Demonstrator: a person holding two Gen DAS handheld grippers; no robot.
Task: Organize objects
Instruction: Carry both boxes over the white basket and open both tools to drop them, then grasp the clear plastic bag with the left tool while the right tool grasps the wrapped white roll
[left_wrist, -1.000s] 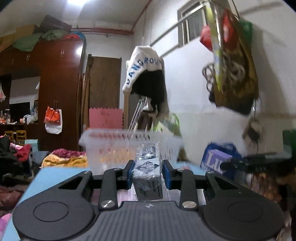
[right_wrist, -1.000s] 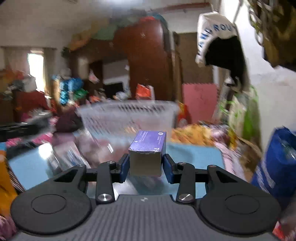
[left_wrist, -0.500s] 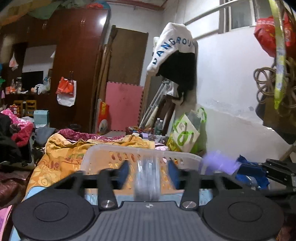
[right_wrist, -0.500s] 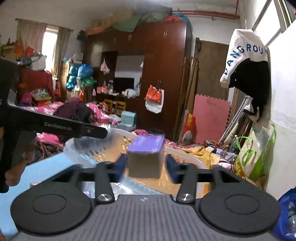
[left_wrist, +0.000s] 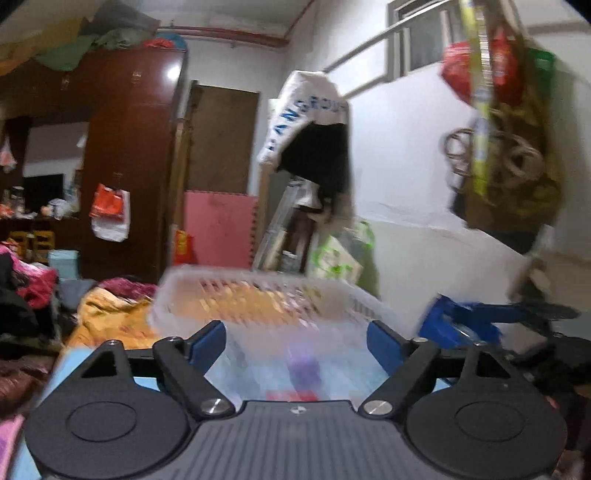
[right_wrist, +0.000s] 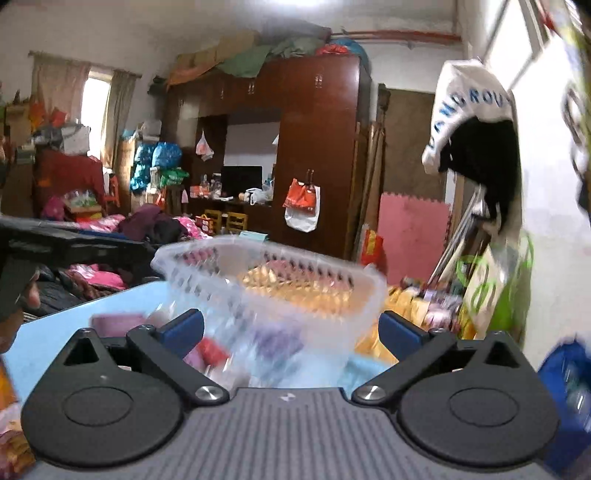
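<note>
A clear plastic basket (left_wrist: 258, 295) stands on the light blue table, blurred by motion; it also shows in the right wrist view (right_wrist: 266, 273). My left gripper (left_wrist: 295, 341) is open and empty just in front of the basket. My right gripper (right_wrist: 291, 330) is open and empty at the basket's near side. A purple box (left_wrist: 303, 363) lies blurred inside the basket, and it also shows in the right wrist view (right_wrist: 275, 341) beside a red item (right_wrist: 212, 350). The left gripper's arm (right_wrist: 70, 240) shows at the left of the right wrist view.
A blue bag (left_wrist: 454, 325) sits right of the basket by the white wall. A purple pack (right_wrist: 118, 321) lies on the blue table (right_wrist: 59, 332) left of the basket. Yellow cloth (left_wrist: 107, 321), piled clothes and a dark wardrobe (right_wrist: 317, 155) lie beyond.
Both grippers have opened. The wrapped box left the left gripper and the purple box left the right gripper; both are now out of the jaws, with blurred items inside the basket.
</note>
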